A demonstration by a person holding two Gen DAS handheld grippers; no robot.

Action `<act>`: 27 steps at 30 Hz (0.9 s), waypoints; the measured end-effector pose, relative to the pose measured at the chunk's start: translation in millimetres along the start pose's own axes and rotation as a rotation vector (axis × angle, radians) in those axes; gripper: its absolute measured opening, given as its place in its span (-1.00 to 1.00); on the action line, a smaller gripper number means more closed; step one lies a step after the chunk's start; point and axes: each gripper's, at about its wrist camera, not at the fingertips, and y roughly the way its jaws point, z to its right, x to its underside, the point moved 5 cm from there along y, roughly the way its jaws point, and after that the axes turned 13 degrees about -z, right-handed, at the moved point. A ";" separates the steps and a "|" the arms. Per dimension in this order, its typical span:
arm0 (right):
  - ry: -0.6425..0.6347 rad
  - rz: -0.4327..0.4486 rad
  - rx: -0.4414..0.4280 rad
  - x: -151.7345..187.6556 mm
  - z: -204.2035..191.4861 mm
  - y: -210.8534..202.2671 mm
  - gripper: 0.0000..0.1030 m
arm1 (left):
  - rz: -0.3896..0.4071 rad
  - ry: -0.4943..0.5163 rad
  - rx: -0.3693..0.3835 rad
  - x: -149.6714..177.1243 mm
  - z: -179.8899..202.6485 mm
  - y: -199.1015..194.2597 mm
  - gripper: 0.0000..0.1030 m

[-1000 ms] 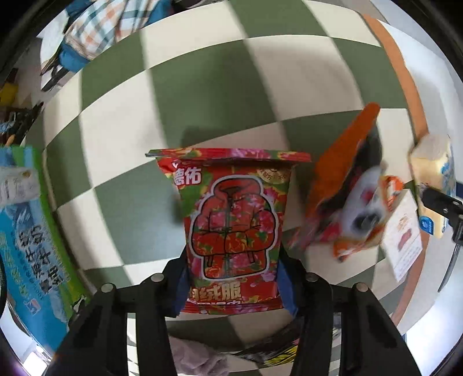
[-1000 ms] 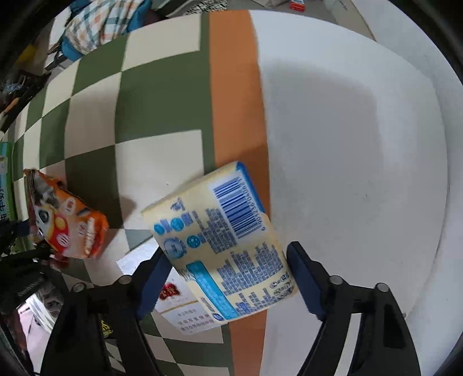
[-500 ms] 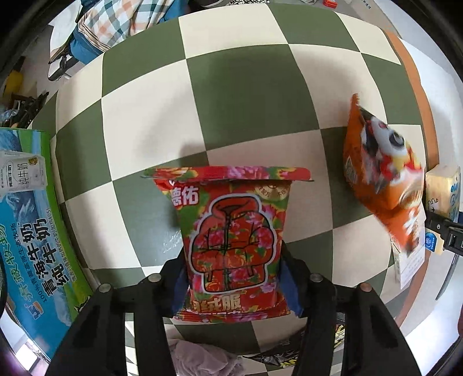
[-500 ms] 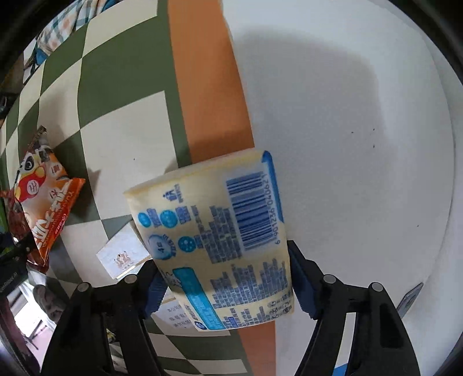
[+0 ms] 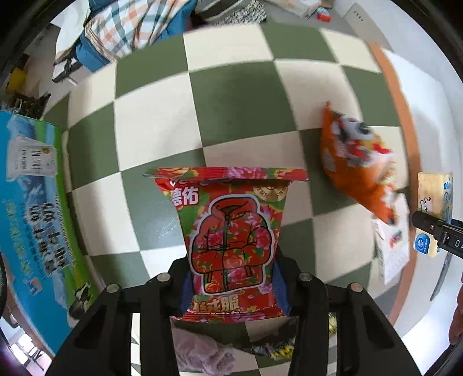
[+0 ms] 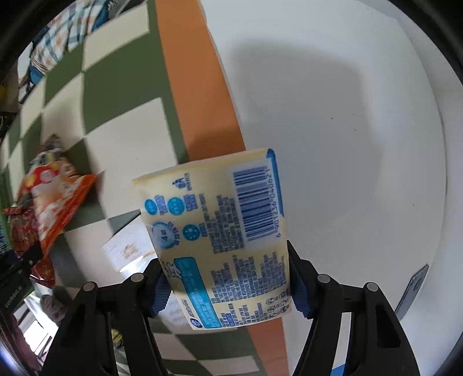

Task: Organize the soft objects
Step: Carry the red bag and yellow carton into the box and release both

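My left gripper [image 5: 231, 286] is shut on a red flowered tissue pack [image 5: 231, 231] and holds it above the green and cream checkered mat [image 5: 237, 95]. My right gripper [image 6: 228, 289] is shut on a pale yellow tissue pack with blue print and a barcode [image 6: 220, 228], held over the mat's orange border [image 6: 196, 86] and the white floor [image 6: 347, 115]. That yellow pack also shows in the left wrist view [image 5: 434, 208]. An orange snack bag with a panda [image 5: 356, 159] lies on the mat between the two grippers; it also shows in the right wrist view [image 6: 55, 196].
A blue and green milk carton box [image 5: 31, 208] lies at the mat's left. A white card [image 5: 393, 251] lies by the orange bag. A plaid cloth [image 5: 127, 26] is at the far left corner. A lilac fluffy item [image 5: 199, 355] lies under the left gripper.
The orange panda bag has come to rest on the mat after tumbling. My right gripper has carried the yellow pack further over the orange border and white floor. The left gripper stays shut on its pack.
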 end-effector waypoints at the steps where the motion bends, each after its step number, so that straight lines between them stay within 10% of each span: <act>1: -0.002 0.013 -0.011 5.2 -1.3 -5.7 0.34 | 0.018 0.008 0.008 5.2 1.2 -7.5 -0.20; 12: -0.176 0.220 -0.156 106.9 -104.7 -110.8 0.34 | 0.271 0.025 0.115 114.6 -42.4 -122.7 -0.21; 20: -0.355 0.244 -0.301 194.0 -257.7 -150.1 0.34 | 0.364 -0.081 0.126 192.2 -165.0 -165.2 -0.21; 27: -0.429 0.227 -0.333 218.2 -388.9 -161.4 0.34 | 0.359 -0.202 0.075 183.0 -291.0 -165.7 -0.20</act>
